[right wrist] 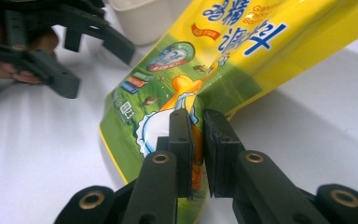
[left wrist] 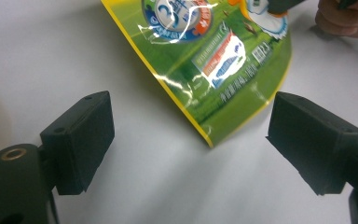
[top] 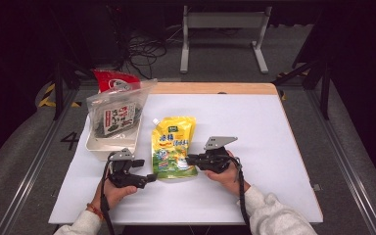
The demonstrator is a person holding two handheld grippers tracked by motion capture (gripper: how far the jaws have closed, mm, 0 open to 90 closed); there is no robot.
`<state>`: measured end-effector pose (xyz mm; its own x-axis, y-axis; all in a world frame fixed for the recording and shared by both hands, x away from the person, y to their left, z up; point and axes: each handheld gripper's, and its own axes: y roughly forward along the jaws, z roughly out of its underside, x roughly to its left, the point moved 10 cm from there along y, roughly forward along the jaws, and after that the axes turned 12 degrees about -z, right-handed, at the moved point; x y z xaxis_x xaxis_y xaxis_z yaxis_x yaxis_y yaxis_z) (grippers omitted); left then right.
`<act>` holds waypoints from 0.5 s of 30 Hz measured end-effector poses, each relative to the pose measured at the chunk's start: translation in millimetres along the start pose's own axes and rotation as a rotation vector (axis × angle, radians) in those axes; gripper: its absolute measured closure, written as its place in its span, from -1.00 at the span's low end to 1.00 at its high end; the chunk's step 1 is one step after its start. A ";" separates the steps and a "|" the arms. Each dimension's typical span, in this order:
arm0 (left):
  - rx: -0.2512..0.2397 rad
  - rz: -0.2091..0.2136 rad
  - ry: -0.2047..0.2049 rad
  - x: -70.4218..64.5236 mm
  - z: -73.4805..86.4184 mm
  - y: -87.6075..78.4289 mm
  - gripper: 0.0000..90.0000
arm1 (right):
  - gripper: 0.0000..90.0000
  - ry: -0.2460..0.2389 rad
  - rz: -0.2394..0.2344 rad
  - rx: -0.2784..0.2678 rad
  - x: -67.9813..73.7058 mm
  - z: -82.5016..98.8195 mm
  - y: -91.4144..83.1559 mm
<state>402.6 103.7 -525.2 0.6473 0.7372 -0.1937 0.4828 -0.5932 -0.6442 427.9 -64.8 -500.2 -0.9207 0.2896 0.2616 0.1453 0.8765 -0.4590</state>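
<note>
Pouch: yellow-green spouted pouch [top: 173, 147] lies on the white table [top: 254, 137], just right of the tray.
Right gripper [right wrist: 196, 140]: jaws pinch the pouch's lower edge.
Left gripper [left wrist: 189, 140]: jaws spread — pouch corner between them, untouched.
Tray: white tray [top: 108, 147] holds a clear seaweed bag [top: 117, 112] — red packet [top: 112, 80] behind.

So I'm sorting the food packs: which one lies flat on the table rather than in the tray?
The yellow spouted pouch. The clear seaweed bag and red packet stand in the white tray; the right hand-held gripper grips the pouch's edge.
</note>
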 end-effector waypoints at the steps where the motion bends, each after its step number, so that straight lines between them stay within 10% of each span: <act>1: 0.000 0.000 0.000 0.0 0.0 0.0 -0.68 | 0.82 0.000 0.000 0.000 0.0 0.0 0.0; 15: 0.043 -0.002 0.012 -11.7 0.9 11.5 -0.63 | 0.86 -0.076 0.000 -0.002 7.4 0.6 -4.5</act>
<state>400.1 88.5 -531.0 0.6533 0.7344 -0.1839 0.4588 -0.5772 -0.6755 420.3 -66.8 -496.7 -0.9456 0.2595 0.1963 0.1457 0.8772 -0.4576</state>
